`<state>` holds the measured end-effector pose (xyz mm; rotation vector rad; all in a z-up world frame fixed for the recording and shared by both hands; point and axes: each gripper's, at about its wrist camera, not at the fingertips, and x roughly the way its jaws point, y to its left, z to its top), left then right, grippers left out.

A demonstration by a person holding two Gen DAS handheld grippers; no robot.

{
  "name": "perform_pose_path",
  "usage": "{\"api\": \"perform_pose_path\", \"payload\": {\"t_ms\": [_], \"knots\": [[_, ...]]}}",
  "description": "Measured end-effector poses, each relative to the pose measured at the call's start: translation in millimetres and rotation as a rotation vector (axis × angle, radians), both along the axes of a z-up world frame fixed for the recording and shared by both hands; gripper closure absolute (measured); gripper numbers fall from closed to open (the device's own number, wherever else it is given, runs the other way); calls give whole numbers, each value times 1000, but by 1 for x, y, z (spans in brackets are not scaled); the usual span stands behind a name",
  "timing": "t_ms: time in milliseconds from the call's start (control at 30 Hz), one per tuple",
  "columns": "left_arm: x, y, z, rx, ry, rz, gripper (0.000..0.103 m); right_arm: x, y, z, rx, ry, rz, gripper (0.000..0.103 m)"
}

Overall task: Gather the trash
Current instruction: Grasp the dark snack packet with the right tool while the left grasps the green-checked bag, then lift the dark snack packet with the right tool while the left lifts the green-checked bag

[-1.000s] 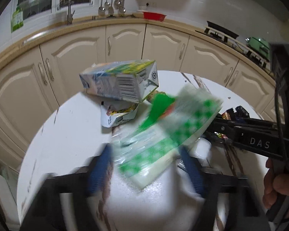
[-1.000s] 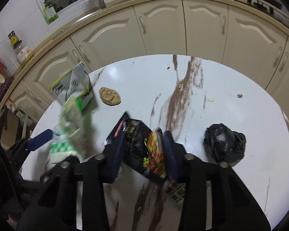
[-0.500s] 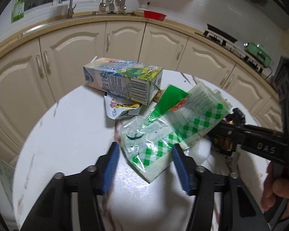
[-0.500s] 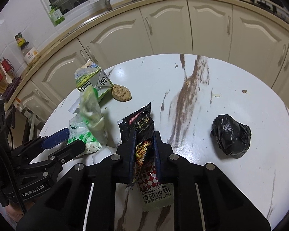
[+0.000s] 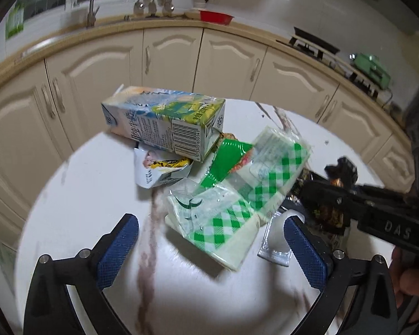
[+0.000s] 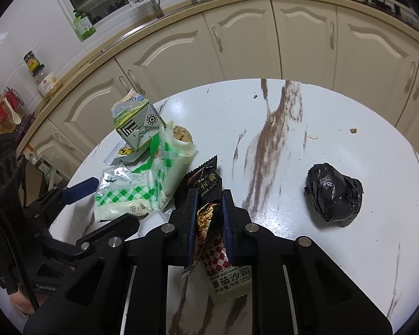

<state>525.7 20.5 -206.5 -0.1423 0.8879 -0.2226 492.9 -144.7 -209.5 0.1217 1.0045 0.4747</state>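
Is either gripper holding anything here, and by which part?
The right gripper pinches sauce packets across their middle. The left gripper is opening and holds nothing.

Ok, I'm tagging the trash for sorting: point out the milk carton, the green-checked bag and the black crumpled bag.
milk carton (image 5: pixel 164 122), left wrist view, its printed side panel.
green-checked bag (image 5: pixel 223 215), left wrist view, its checked front.
black crumpled bag (image 6: pixel 333 192), right wrist view, its middle.
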Motion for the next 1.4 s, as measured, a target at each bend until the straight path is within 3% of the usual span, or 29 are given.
{"api": "perform_pose_path", "payload": {"t_ms": [100, 267, 333, 400, 433, 533, 567, 833, 867, 1067, 1267, 1400], "knots": [[8, 5, 1, -2, -1, 22, 1, 2, -3, 0, 4, 1, -8, 87], [20, 1, 1, -5, 11, -34, 1, 3, -6, 0, 8, 0, -9, 87], [25, 0, 1, -19, 6, -49, 7, 4, -7, -1, 10, 1, -10, 88], [27, 1, 2, -32, -6, -56, 39, 5, -8, -2, 13, 4, -12, 88], [28, 0, 1, -28, -7, -54, 48, 5, -8, -2, 14, 4, -13, 88], [30, 7, -1, -67, -1, -53, 59, 5, -9, -2, 15, 5, -15, 88], [30, 9, -2, -71, 3, -45, 72, 5, -9, -2, 14, 5, -15, 88], [11, 15, -3, -82, -25, -37, 74, 2, -13, -3, 20, 11, -22, 88], [8, 16, -2, -75, -36, -30, 81, 2, -13, -2, 21, 11, -23, 88], [-21, 22, 3, -90, -75, -24, 88, -2, -18, 1, 32, 9, -32, 88], [-47, 25, 6, -85, -96, -34, 89, -11, -20, 4, 38, 7, -29, 89], [-58, 21, 6, -47, -93, -61, 85, -17, -22, 3, 32, 13, -28, 88]]}}
